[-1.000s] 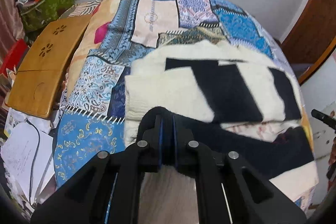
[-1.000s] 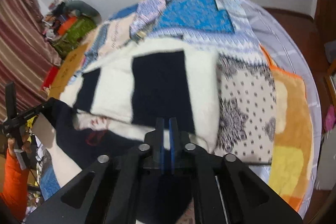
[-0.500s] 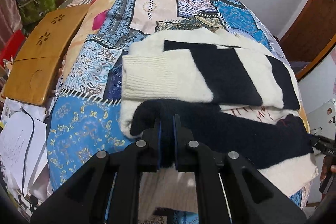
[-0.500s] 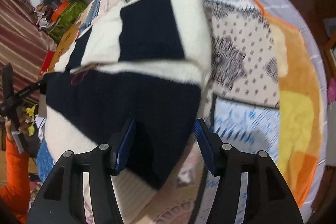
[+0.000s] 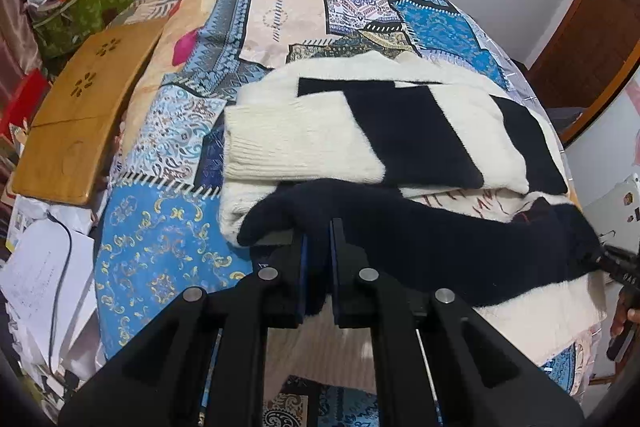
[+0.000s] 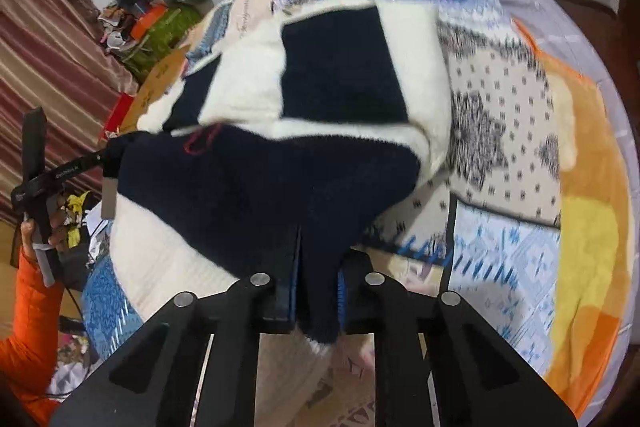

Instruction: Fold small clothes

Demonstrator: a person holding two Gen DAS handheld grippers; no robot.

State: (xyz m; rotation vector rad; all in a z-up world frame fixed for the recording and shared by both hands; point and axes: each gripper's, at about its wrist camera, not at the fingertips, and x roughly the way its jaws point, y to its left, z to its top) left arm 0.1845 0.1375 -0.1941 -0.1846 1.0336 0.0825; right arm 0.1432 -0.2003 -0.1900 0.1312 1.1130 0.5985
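A cream and navy block-patterned sweater (image 5: 400, 131) lies half folded on the patchwork quilt (image 5: 160, 247), its near navy band stretched between both grippers. My left gripper (image 5: 317, 227) is shut on the left end of that band. In the right wrist view my right gripper (image 6: 318, 247) is closing its jaws on the right end of the sweater (image 6: 336, 67), with navy fabric pinched between the pads. The left gripper (image 6: 108, 155) shows at the far left, held by a hand in an orange sleeve. The right gripper (image 5: 616, 263) shows at the right edge of the left wrist view.
A wooden lap table (image 5: 80, 115) leans at the bed's left side, above loose papers (image 5: 36, 267) and a cable. A green bag (image 5: 80, 15) with clutter stands in the far left corner. An orange blanket (image 6: 588, 187) covers the bed's right side. A wooden door (image 5: 592, 27) is at the right.
My right gripper opened, shifted along the sweater's near edge, and shut again on the navy fabric. The sweater's near band now lies lower and more stretched out. The left gripper has kept its grip.
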